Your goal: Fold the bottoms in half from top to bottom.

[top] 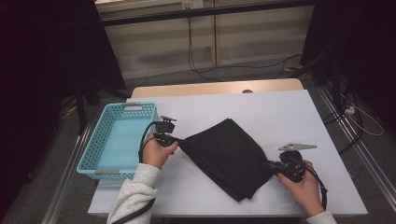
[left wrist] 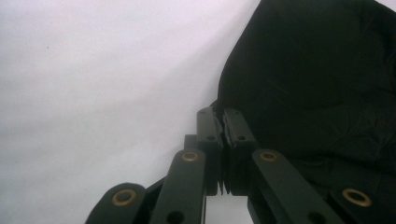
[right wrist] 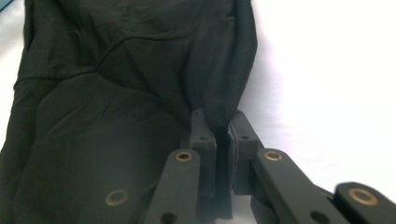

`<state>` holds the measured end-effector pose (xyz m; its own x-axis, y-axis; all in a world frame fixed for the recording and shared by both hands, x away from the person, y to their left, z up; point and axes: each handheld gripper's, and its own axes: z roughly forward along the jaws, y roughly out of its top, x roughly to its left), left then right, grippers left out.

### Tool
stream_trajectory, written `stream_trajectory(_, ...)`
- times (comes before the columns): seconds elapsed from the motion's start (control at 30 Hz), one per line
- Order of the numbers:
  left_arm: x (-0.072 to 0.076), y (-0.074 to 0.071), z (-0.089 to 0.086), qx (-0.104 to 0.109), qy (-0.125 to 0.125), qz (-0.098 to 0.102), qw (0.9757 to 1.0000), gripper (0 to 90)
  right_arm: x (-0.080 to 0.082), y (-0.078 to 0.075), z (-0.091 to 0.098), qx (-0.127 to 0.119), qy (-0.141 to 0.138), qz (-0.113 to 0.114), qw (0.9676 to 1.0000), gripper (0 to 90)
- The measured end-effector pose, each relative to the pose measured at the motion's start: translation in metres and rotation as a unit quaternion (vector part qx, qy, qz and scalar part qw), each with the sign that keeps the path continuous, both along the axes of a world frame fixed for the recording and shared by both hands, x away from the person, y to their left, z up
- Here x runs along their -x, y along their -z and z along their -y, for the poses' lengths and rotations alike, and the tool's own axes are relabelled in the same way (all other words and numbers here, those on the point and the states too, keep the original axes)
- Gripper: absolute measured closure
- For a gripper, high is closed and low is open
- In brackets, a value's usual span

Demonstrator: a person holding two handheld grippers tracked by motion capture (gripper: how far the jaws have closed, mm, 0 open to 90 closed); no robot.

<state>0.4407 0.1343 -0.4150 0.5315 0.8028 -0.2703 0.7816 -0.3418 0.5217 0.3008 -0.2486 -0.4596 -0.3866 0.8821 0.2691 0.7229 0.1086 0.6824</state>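
Observation:
A folded black cloth lies on the white table, stretched between my two grippers. My left gripper is shut on the cloth's left corner; in the left gripper view the jaws pinch the edge of the cloth at the left gripper's tips. My right gripper is shut on the cloth's right edge; in the right gripper view a fold of cloth runs down between the pads at the right gripper's tips.
A light blue plastic basket stands at the table's left edge, close behind my left hand. The table's wooden far edge lies beyond the white sheet. Cables run across the floor behind the table.

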Motion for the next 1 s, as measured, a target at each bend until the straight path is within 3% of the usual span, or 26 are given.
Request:
stream_trajectory(0.2, -0.010, -0.005, 0.000, 0.006, 0.004, -0.011, 0.9999, 87.0, 0.008, -0.002, -0.006, -0.004, 0.003, -0.001, 1.0000, 83.5)
stream_trajectory(0.6, -0.028, -0.013, 0.008, 0.001, 0.010, -0.009, 0.9999, 87.0, 0.018, -0.002, -0.012, -0.004, 0.003, 0.001, 1.0000, 83.5)
stream_trajectory(1.0, -0.049, -0.007, 0.012, 0.013, 0.006, -0.023, 0.9996, 87.1, 0.024, -0.002, -0.018, 0.002, 0.008, 0.005, 1.0000, 83.3)
